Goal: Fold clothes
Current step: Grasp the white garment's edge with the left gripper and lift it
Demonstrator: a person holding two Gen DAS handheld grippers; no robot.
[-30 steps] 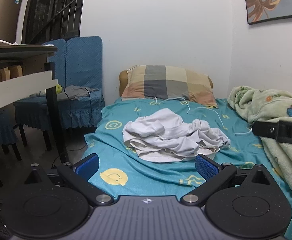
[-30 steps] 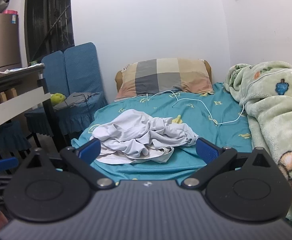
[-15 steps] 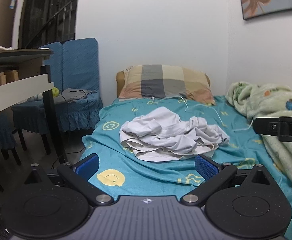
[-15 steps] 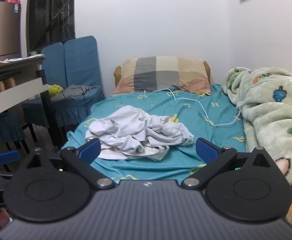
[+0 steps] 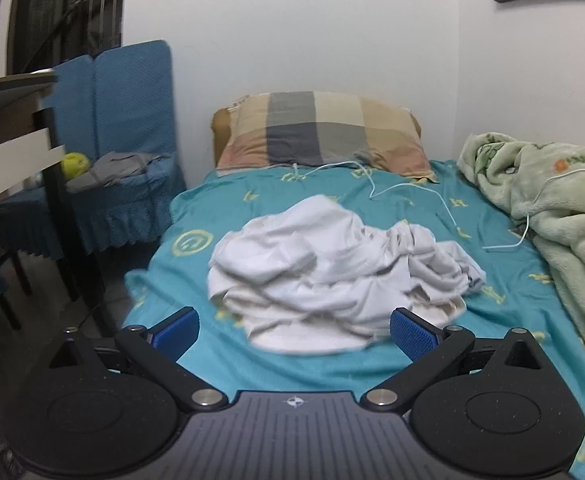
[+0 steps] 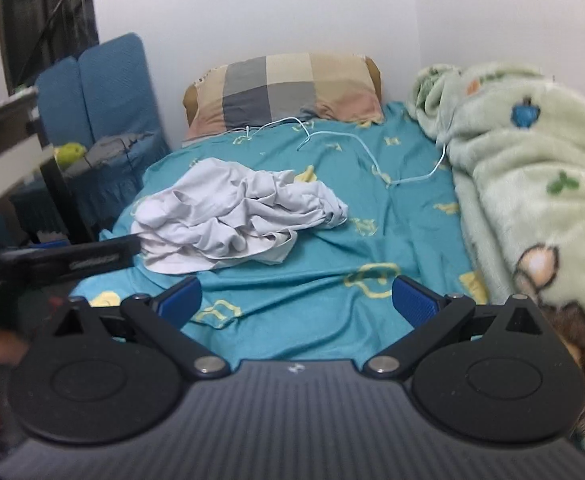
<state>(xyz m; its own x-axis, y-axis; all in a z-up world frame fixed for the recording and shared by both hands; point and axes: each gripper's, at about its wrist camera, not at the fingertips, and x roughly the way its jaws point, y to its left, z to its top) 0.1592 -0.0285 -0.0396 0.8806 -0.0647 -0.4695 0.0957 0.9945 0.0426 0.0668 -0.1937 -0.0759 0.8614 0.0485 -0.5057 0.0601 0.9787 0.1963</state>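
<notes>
A crumpled white garment (image 5: 332, 268) (image 6: 232, 216) lies in a heap on the teal bedsheet (image 5: 492, 280) (image 6: 392, 240), near the bed's left side. My left gripper (image 5: 294, 334) is open, its blue pads (image 5: 174, 330) wide apart just short of the heap's near edge, nothing between them. My right gripper (image 6: 296, 300) is open too, over bare sheet to the right of the garment and nearer than it. Part of the left gripper's body (image 6: 52, 260) shows at the left of the right wrist view.
A checked pillow (image 5: 320, 132) sits at the head of the bed. A green fleece blanket (image 6: 532, 184) is piled along the right side. A white cable (image 5: 412, 196) trails across the sheet. Blue chairs (image 5: 124, 140) and a table (image 5: 8, 128) stand left of the bed.
Both grippers have moved forward and tilted down toward the bed; the garment now looms larger and closer. The right gripper has left the left wrist view. Both stay open.
</notes>
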